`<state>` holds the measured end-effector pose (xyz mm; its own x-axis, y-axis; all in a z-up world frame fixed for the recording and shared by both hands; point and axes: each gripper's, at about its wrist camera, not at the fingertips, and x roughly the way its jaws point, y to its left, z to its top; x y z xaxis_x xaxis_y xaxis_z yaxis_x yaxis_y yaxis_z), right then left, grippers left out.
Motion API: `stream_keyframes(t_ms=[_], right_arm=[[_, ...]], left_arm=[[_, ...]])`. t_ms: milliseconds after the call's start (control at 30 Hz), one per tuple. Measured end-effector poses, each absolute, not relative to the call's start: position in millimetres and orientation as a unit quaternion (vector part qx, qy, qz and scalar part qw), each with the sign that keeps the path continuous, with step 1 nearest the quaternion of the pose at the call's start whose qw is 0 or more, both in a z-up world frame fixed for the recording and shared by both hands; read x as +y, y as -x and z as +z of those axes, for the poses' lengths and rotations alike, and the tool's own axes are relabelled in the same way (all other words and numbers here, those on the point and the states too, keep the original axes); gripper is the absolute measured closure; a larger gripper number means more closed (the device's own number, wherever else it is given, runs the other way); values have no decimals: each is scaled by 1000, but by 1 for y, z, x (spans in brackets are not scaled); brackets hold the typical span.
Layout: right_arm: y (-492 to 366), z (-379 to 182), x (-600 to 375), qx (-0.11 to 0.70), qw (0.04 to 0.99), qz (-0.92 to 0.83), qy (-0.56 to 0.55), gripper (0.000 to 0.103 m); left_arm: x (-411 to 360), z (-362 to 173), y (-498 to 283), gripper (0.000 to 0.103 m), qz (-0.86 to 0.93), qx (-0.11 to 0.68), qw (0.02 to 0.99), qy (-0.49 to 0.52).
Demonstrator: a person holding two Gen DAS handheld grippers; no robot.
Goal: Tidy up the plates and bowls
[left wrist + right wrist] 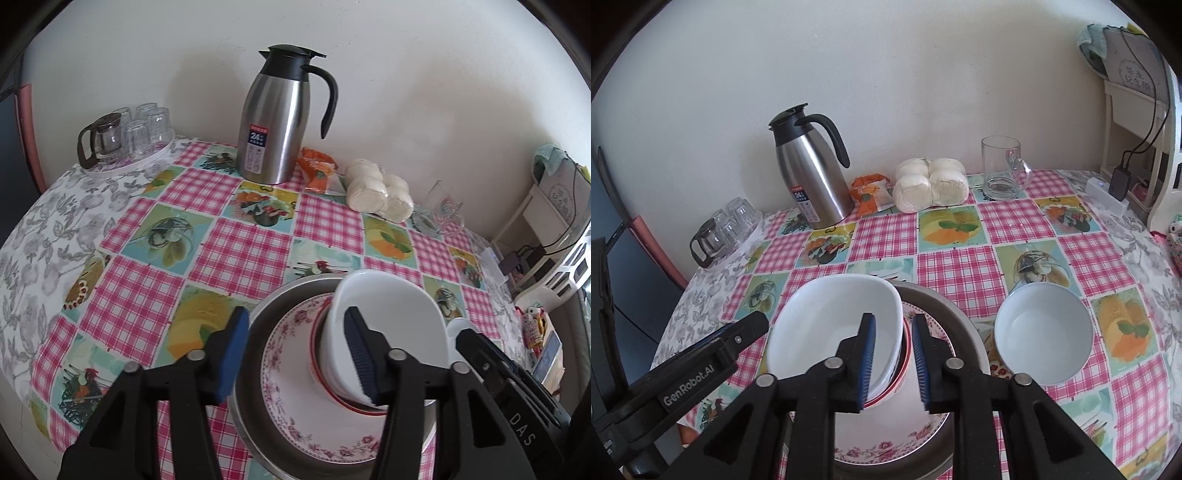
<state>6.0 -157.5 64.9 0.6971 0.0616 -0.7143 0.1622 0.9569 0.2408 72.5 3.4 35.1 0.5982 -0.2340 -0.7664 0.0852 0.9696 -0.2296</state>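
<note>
Stacking step in hand — a white bowl sits tilted on the red-rimmed bowl atop the floral plate in the metal pan. Right gripper straddles the white bowl's near wall, jaws narrowly apart, seemingly not clamped. Left gripper hovers over the stack, wide open, empty. Next, by my reading — seat the bowl level, then fetch the second white bowl standing just right of the pan.
</note>
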Motion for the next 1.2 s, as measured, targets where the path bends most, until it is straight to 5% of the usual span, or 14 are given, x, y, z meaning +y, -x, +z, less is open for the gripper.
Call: stream_keyframes(t_ms=[133,200,433,533,767,1200], right_arm=[[-6,64,-159,387,911,-38,-138,72],[-6,64,-160,384,912,-43,-136,48],[-6,63,-164,382,912,-49,-143,39],[-6,62,-164,379,913,-49,-143,25],[-5,62,-167,376,914,-52,-145,6],[0,64,-170,365,918,-52,-146,0]], left_arm=[[6,34,-74,35,-76,440,891,83],[7,34,-74,26,-66,439,892,80],[15,30,-77,17,-24,439,895,74],[19,30,-77,8,-4,433,899,72],[25,28,-77,5,10,433,899,73],[33,33,-72,4,24,422,901,99]])
